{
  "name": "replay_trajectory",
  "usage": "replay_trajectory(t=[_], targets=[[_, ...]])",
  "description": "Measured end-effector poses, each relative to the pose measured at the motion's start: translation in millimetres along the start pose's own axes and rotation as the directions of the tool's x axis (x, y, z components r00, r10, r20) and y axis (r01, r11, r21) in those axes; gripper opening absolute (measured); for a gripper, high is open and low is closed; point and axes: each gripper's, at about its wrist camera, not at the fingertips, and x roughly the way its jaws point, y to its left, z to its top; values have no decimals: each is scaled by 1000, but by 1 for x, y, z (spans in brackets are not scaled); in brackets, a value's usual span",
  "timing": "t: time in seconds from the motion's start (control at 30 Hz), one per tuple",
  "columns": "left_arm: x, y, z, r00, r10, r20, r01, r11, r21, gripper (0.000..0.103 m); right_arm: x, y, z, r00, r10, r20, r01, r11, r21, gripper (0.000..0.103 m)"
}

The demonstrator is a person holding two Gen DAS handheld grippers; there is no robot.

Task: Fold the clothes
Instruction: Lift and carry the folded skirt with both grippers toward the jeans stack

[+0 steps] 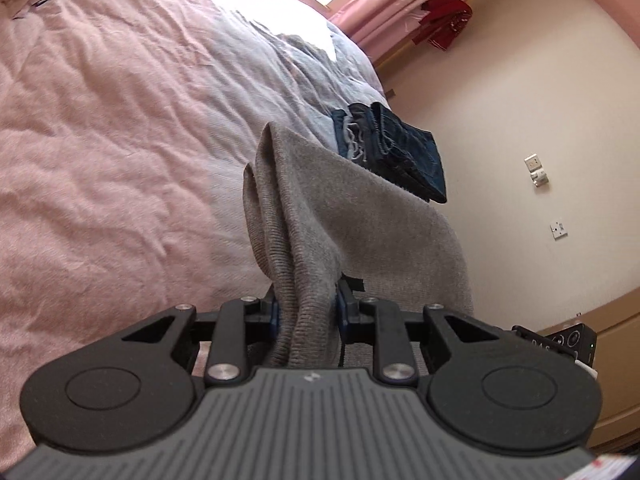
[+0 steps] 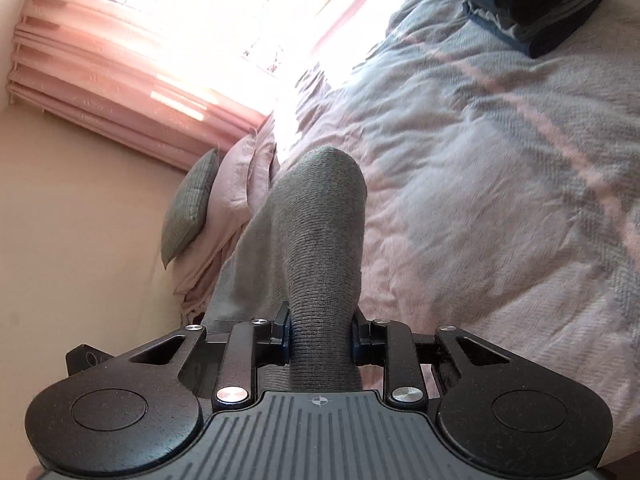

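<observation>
Each gripper pinches a bunched fold of the grey knitted jumper: the left gripper clamps it low in the centre of its frame, and the right gripper does the same in its own view. The jumper hangs in the air above the bed, clear of the pink cover.

The main risk, as I judge it, is slippage: the knit is thick and bundled between the pads, so a sharp tug or uneven pull could free one end and drop it in a heap. It might also come down crooked, or land on the folded jeans at the bed's far edge.

Its long axis seems to run between the two grippers, with loose cloth drooping toward the lower right of the left view.
</observation>
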Motion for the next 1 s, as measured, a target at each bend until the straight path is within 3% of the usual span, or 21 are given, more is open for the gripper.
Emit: replay_trajectory(t=[0.2,0.33,0.5,0.67,1.0], targets=[[51,-62,16,1000,-20,-13,21,998,51,21,-49,-16,44,997,-16,76,12,999,43,23],[100,-103,21,1000,-14,14,14,999,33,21,-73,-49,94,997,-11,83,7,999,51,23],[163,-160,23,998,38,57,-35,998,-57,21,-96,-97,184,1000,-4,-7,4,1000,18,23],[220,-216,39,993,51,105,-39,993,-113,21,-118,-136,276,996,5,-92,-8,1000,-23,23],[339,-308,125,986,40,163,-30,998,-59,21,-139,-189,433,997,15,-74,-22,995,-95,23]])
